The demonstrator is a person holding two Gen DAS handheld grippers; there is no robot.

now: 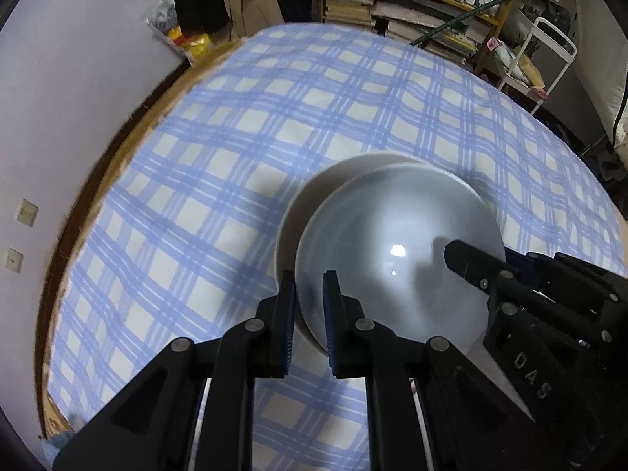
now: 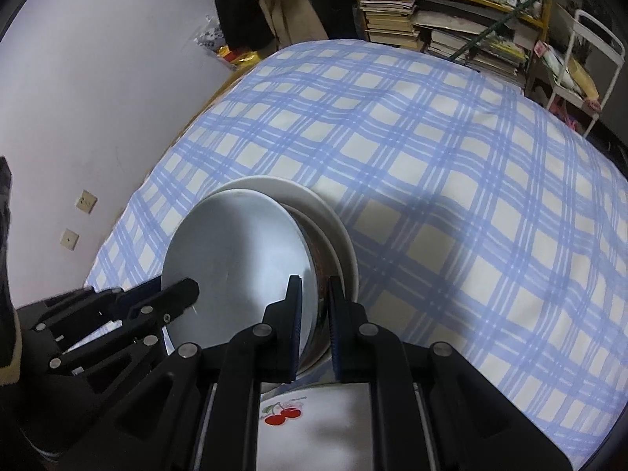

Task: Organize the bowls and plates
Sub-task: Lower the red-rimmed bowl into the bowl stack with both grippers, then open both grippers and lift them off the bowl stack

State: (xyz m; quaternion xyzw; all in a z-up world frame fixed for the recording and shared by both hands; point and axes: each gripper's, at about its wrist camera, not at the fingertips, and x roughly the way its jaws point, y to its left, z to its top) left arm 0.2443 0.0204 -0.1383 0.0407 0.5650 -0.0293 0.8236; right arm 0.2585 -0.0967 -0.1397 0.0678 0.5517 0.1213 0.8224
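A pale grey dish [image 1: 392,235] [image 2: 235,243] hangs tilted over a larger white plate [image 1: 310,196] [image 2: 314,200] on the blue checked tablecloth [image 1: 235,137] [image 2: 431,157]. My left gripper [image 1: 310,278] is shut on the dish's near left rim, one finger inside and one outside. My right gripper [image 2: 314,280] is shut on the opposite rim, where a brownish outer wall of the dish shows. Each gripper shows in the other's view: right gripper [image 1: 459,255], left gripper [image 2: 188,290]. A white dish with a cherry print [image 2: 282,416] lies under my right gripper.
The cloth-covered table has a wooden edge [image 1: 117,149] beside a pale wall on the left. Behind it stand a shelf of stacked books [image 1: 392,8] [image 2: 392,19] and a white cart [image 1: 549,51] [image 2: 581,59]. Bags lie on the floor at the back left.
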